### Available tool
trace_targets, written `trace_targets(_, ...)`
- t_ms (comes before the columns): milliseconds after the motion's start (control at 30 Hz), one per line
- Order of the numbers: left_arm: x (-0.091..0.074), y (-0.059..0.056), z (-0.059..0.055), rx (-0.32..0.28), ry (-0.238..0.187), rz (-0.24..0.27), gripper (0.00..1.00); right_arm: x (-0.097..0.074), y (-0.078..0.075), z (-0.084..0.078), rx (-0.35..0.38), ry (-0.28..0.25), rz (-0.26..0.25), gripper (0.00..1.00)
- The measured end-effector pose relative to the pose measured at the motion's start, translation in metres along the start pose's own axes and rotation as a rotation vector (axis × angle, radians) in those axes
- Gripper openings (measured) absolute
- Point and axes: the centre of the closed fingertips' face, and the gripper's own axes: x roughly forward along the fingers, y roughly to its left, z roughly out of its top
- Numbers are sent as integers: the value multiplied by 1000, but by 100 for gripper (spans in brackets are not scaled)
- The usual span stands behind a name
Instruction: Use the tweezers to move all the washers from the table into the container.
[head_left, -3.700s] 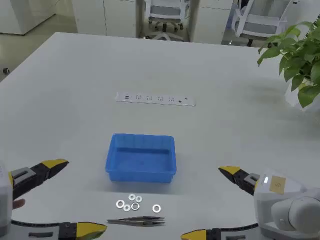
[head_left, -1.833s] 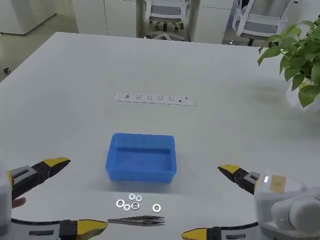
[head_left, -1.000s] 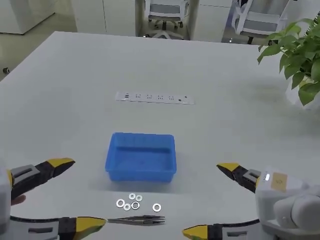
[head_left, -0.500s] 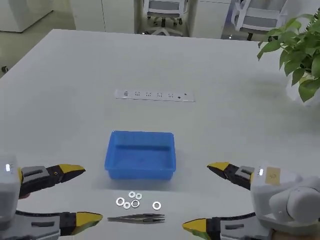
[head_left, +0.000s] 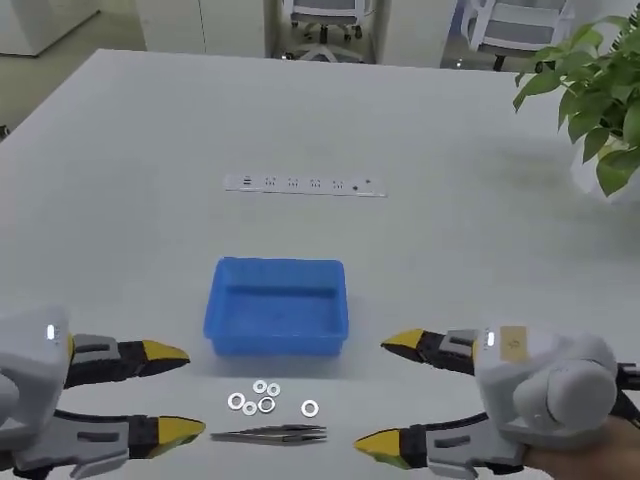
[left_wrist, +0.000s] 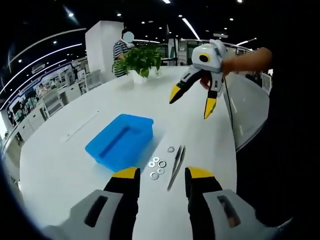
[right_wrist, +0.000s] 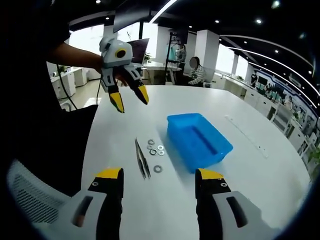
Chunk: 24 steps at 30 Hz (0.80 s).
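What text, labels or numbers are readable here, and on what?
No text can be read.
Sticker on the right gripper: a dark mark, too blurred to read.
Power strip: small marks by the sockets, too small to read.

The left gripper (head_left: 172, 391) and the right gripper (head_left: 372, 394) each have a rounded, pale grey housing from which two black jaws taper to bright yellow tips. The jaw roots are grey plastic, each with a dark oblong slot (plainest in the two gripper views). A small white light (head_left: 490, 340) glows on top of the right housing beside a yellowish sticker (head_left: 513, 342); the left housing carries a similar light. A thin dark cable (left_wrist: 227, 107) leaves the right gripper. The person wears a dark top (right_wrist: 50, 120).
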Motion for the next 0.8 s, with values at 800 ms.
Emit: trace_targets(800, 30, -10, -51, 147, 236, -137, 22, 53, 24, -11, -178, 133, 237, 34)
